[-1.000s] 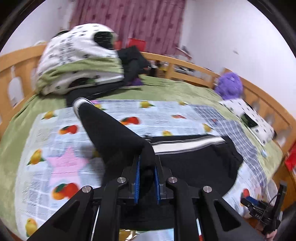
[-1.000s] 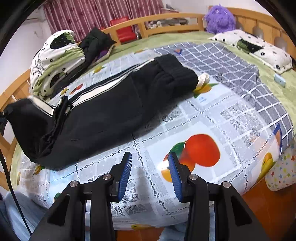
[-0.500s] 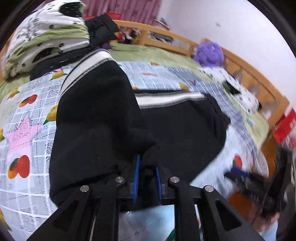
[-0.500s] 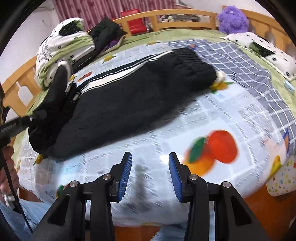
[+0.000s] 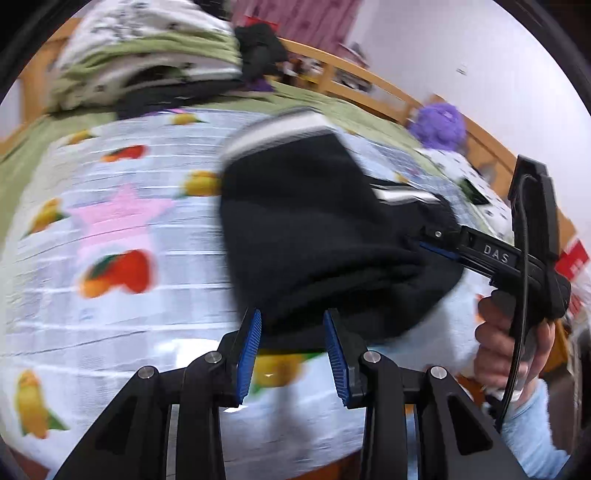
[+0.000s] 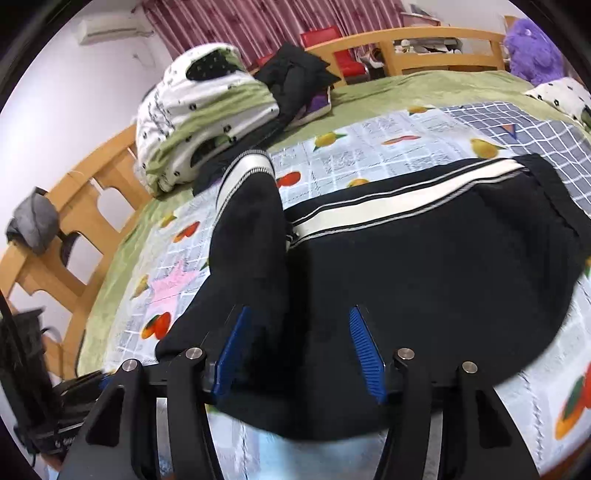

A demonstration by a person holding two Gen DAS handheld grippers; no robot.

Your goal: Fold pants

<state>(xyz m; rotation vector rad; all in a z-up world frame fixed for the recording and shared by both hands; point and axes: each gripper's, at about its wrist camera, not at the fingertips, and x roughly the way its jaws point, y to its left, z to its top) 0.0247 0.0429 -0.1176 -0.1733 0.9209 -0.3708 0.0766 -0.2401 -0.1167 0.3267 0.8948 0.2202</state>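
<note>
Black pants [image 6: 424, 266] lie folded over on fruit-print sheet [image 5: 110, 229] nr bed's near edge. Left gripper [image 5: 291, 347] opening, pads clear of fabric edge betw. them. Right gripper [image 6: 301, 350] opening, over pants, pads not pressing

The pants [image 6: 424, 266] are black with a white side stripe edged in thin black lines; the bedsheet [image 6: 388, 147] is white-grey with orange and yellow fruit and a pink star; the blanket [image 6: 424, 88] is green; the plush toy [image 6: 532, 48] purple; the curtain [image 6: 258, 22] maroon.
</note>
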